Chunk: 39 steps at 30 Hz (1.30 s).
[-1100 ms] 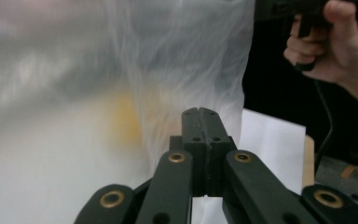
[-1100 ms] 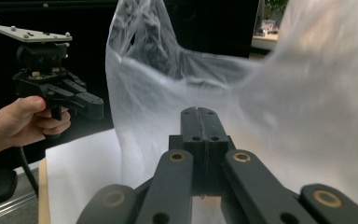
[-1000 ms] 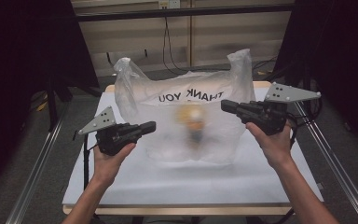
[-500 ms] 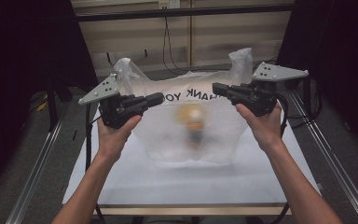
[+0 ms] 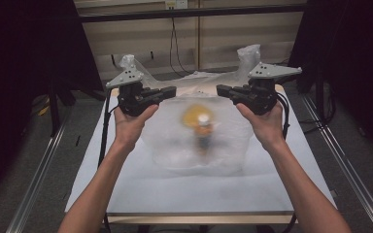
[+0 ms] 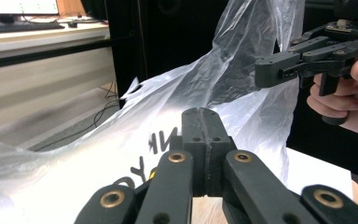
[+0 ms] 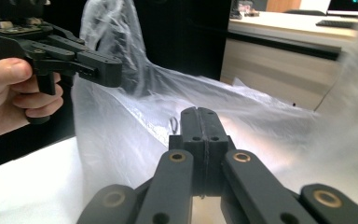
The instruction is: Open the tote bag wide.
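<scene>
A clear plastic bag with black print lies on the white table, its two handles standing up at the far side. Inside it I make out a yellow and orange thing, hazy through the film. My left gripper is shut at the bag's upper left edge. My right gripper is shut at its upper right edge, and the film runs taut between the two tips. In the left gripper view the shut jaws point at the bag. In the right gripper view film hangs from the left gripper.
Metal rails run along both long sides of the table. Dark curtains stand left and right, and a bar crosses at the back with cables hanging behind it. A desk with a keyboard stands beyond the table.
Both hands have moved up and away from the person, toward the bag's far end. The bag's upper layer has risen with them, and its print is now out of sight from above.
</scene>
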Available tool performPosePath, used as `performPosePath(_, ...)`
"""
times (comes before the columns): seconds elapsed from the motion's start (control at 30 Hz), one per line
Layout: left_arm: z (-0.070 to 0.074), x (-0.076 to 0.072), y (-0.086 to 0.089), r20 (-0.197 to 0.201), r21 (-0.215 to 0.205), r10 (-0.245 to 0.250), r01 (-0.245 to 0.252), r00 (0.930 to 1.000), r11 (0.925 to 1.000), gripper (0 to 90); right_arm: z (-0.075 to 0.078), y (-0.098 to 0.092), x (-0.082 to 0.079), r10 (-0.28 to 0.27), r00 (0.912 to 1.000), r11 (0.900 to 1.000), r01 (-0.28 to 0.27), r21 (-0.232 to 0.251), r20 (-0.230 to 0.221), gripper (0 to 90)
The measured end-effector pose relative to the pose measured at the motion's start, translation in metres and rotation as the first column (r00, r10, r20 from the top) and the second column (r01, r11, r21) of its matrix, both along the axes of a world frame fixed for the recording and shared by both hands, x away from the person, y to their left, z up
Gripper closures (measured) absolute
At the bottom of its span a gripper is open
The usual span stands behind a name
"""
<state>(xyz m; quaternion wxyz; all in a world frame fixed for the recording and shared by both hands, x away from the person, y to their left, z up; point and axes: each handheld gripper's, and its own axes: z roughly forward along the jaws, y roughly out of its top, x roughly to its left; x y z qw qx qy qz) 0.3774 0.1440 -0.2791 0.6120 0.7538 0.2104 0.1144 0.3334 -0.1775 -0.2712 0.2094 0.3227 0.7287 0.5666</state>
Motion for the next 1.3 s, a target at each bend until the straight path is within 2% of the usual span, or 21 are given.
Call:
performPosePath(0.07,-0.005,0.003,-0.001,-0.016,-0.01,-0.001,0.0,0.9999,1.0,90.0,-0.002,0.0,0.002,-0.004,1.0,1.0,0.004,-0.005,-0.005,90.0)
performPosePath(0.1,-0.01,0.006,-0.004,-0.027,0.003,0.002,-0.002,0.9996,1.0,90.0,-0.007,0.001,0.005,-0.008,0.9998,1.0,0.008,-0.011,-0.018,90.0)
performPosePath(0.2,-0.015,0.006,-0.006,-0.029,0.02,-0.002,0.002,0.9996,0.9998,90.0,-0.013,0.002,0.007,-0.008,0.9995,1.0,0.007,-0.02,-0.03,90.0)
performPosePath(0.53,-0.033,0.008,-0.006,-0.063,0.028,-0.001,0.002,0.998,0.9996,90.0,-0.031,0.001,0.007,-0.009,0.9984,1.0,0.009,-0.009,-0.056,90.0)
performPosePath(0.7,-0.045,0.011,-0.003,-0.08,0.067,0.028,-0.023,0.9964,0.9975,90.0,-0.043,-0.003,0.01,-0.034,0.9969,0.999,0.032,-0.024,-0.072,90.0)
performPosePath(0.73,-0.048,0.013,-0.003,-0.086,0.067,0.028,-0.022,0.9959,0.9975,90.0,-0.047,-0.005,0.012,-0.045,0.9962,0.998,0.042,-0.041,-0.075,90.0)
performPosePath(0.8,-0.051,0.015,-0.003,-0.09,0.089,0.037,-0.029,0.9952,0.9956,90.0,-0.049,-0.006,0.012,-0.052,0.9958,0.998,0.049,-0.044,-0.076,90.0)
performPosePath(0.83,-0.052,0.016,-0.003,-0.092,0.08,0.034,-0.027,0.9952,0.9964,90.0,-0.049,-0.006,0.013,-0.068,0.9956,0.996,0.064,-0.062,-0.065,90.0)
performPosePath(0.87,-0.054,0.016,-0.004,-0.093,0.078,0.034,-0.027,0.9951,0.9966,90.0,-0.048,-0.006,0.012,-0.068,0.9958,0.996,0.065,-0.055,-0.062,90.0)
performPosePath(0.93,-0.059,0.016,-0.006,-0.092,0.101,0.039,-0.03,0.995,0.9944,90.0,-0.049,-0.007,0.012,-0.074,0.9956,0.996,0.071,-0.059,-0.057,90.0)
performPosePath(0.97,-0.063,0.015,-0.008,-0.094,0.115,0.037,-0.026,0.9949,0.993,90.0,-0.05,-0.007,0.013,-0.079,0.9951,0.995,0.075,-0.061,-0.06,90.0)
performPosePath(1.0,-0.073,0.015,-0.012,-0.109,0.121,0.028,-0.015,0.9937,0.9925,90.0,-0.057,-0.007,0.015,-0.08,0.9941,0.995,0.075,-0.069,-0.074,90.0)
performPosePath(1.07,-0.078,0.015,-0.014,-0.112,0.129,0.023,-0.009,0.9935,0.9917,90.0,-0.061,-0.006,0.016,-0.077,0.9942,0.994,0.071,-0.079,-0.075,90.0)
performPosePath(1.1,-0.083,0.015,-0.016,-0.119,0.121,0.016,-0.002,0.9928,0.9926,90.0,-0.069,-0.004,0.016,-0.07,0.9936,0.995,0.063,-0.08,-0.088,90.0)
performPosePath(1.17,-0.092,0.014,-0.021,-0.133,0.109,0.006,0.009,0.9912,0.994,90.0,-0.072,-0.003,0.017,-0.068,0.9933,0.995,0.061,-0.079,-0.093,90.0)
performPosePath(1.27,-0.1,0.013,-0.03,-0.143,0.124,-0.009,0.027,0.9897,0.9919,90.0,-0.08,0.003,0.02,-0.05,0.9936,0.995,0.041,-0.088,-0.101,90.0)
performPosePath(1.3,-0.103,0.012,-0.032,-0.145,0.118,-0.018,0.035,0.9892,0.9924,90.0,-0.08,0.003,0.02,-0.05,0.9936,0.995,0.041,-0.088,-0.101,90.0)
